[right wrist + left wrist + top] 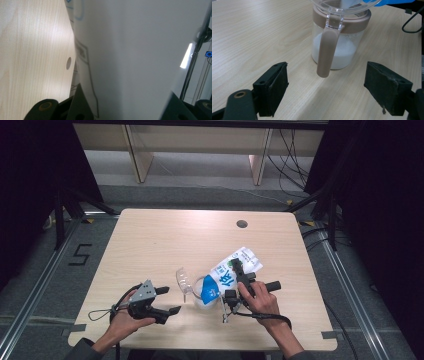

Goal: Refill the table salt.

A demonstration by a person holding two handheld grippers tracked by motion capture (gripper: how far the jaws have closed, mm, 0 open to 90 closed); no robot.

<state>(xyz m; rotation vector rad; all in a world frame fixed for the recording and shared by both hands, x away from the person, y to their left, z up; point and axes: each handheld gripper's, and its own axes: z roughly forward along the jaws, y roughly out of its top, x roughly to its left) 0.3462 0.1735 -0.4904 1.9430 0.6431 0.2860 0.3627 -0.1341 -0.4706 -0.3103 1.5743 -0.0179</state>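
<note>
Right gripper (pixel 239 281) jaws clamp tilted bag (pixel 227 272) — over jar (pixel 338 47).

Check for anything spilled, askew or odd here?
No spill visible. The bag is tipped on purpose over the jar, clamped in the right gripper. The jar's clear lid stands flipped open. Left gripper waits open.

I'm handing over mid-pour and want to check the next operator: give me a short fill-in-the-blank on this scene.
1. The right tongs grip a white and ____ bag.
2. The bag is tipped over a clear jar that holds a ____ powder.
3. The jar's handle is ____ in colour.
4. The left tongs stand ____, clear of the jar.

Missing words: blue; white; brown; open
</note>
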